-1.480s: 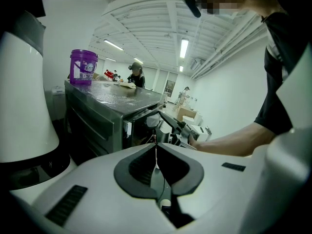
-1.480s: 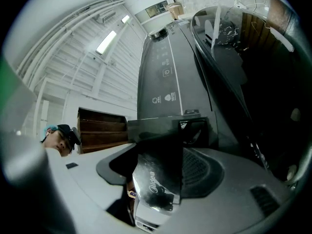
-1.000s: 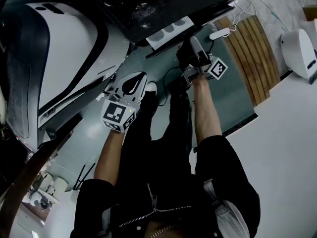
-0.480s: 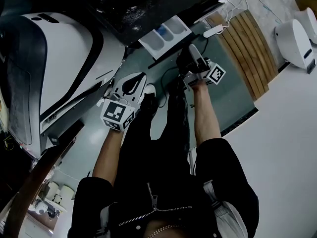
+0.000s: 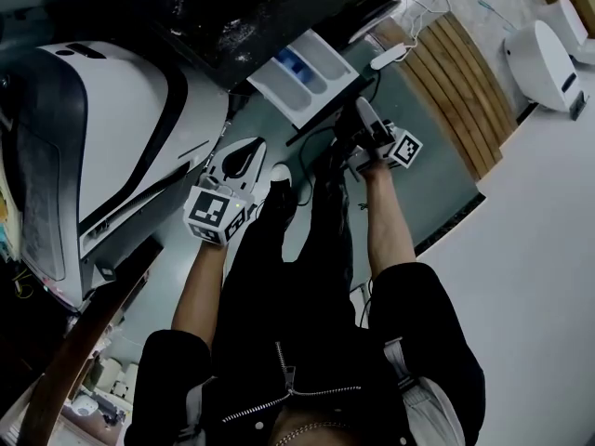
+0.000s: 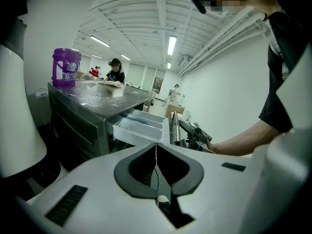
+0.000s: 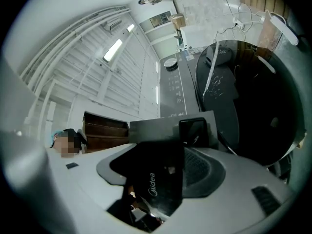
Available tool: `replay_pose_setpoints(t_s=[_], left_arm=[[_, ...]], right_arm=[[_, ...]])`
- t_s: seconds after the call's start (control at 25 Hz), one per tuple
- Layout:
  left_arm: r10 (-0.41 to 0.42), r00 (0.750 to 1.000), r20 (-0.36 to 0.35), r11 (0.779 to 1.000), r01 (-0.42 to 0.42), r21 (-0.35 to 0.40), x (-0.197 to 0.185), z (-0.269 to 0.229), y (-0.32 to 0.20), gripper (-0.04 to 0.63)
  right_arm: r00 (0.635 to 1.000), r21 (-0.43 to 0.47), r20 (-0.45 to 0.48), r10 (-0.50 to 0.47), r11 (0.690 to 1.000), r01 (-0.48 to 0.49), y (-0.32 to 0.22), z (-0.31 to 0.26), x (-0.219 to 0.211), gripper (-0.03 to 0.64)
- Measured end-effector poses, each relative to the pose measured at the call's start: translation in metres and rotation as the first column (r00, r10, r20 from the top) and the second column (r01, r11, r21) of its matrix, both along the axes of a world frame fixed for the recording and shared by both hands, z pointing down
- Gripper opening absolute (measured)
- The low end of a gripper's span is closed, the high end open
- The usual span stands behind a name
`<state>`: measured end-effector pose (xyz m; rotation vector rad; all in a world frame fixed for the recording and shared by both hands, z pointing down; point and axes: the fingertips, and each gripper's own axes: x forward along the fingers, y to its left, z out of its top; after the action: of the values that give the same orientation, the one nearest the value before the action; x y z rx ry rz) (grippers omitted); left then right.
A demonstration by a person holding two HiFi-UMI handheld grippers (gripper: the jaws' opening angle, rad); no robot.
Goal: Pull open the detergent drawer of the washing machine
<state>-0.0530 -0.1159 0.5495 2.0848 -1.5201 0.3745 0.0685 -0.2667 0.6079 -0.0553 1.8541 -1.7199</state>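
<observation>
Head view, closest in: we find the left gripper (image 5: 256,149) low beside the machine and the right gripper (image 5: 361,111) further out, at the drawer's front.
Left gripper: in its own view we see the two jaws closed tip to tip with nothing between them; it hangs apart from the drawer.
Right gripper: its own view gives us jaws clamped on the dark front panel (image 7: 163,179) of the detergent drawer (image 5: 302,68), the panel filling the gap between the pads.
Detergent drawer: it stands well out of the upper front of the washing machine (image 5: 260,12), white compartments bare, a blue patch in one.
Progress: we judge the pull mostly done; we cannot tell whether the drawer is at its stop, so at most a last stretch and the release are left.
Left gripper view alone: the drawer side-on with the right gripper at its end, the purple tub (image 6: 67,67) whole on the machine's top, and a person (image 6: 115,71) at a bench far back.
Right gripper view alone: the grip itself, the maker's print on the panel, and beyond it the machine's dark round door (image 7: 253,106).
</observation>
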Motion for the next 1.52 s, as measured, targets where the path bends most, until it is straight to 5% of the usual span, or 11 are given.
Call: replay_pose_setpoints(t_s=[0.28,0.52,0.68,0.88,1.16,1.36,1.52], left_arm=[[-0.001,1.000,0.004,1.000,0.001,0.012,-0.005,-0.010,0.005,0.021],[-0.003,1.000,0.003,0.999,0.003,0.033,-0.012,-0.019,0.012,0.021],[0.001,1.000,-0.006,0.998,-0.001,0.061,-0.013,-0.032,0.015,0.021],[0.026,1.000,0.017,0.995,-0.028,0.100,-0.012,-0.051,0.019,0.021],[0.068,0.997,0.041,0.988,-0.073,0.137,-0.011,-0.069,0.022,0.021],[0.101,0.994,0.052,0.980,-0.108,0.165,-0.007,-0.085,0.020,0.021],[0.133,0.989,0.056,0.964,-0.143,0.224,-0.001,-0.106,0.012,0.021]], right_arm=[[0.999,-0.063,-0.005,0.045,0.997,-0.045,-0.001,0.014,0.005,0.288],[0.988,-0.049,-0.152,0.036,0.998,-0.044,0.014,0.016,0.014,0.268],[0.955,-0.047,-0.286,0.081,0.994,-0.098,0.023,0.016,0.029,0.183],[0.883,0.035,-0.441,0.159,0.986,-0.160,0.035,-0.008,0.044,0.008],[0.778,0.204,-0.585,0.229,0.970,-0.132,0.060,-0.059,0.037,0.006],[0.623,0.349,-0.725,0.295,0.937,-0.038,0.080,-0.084,0.035,0.006],[0.498,0.489,-0.768,0.403,0.871,0.048,0.086,-0.119,0.034,0.006]])
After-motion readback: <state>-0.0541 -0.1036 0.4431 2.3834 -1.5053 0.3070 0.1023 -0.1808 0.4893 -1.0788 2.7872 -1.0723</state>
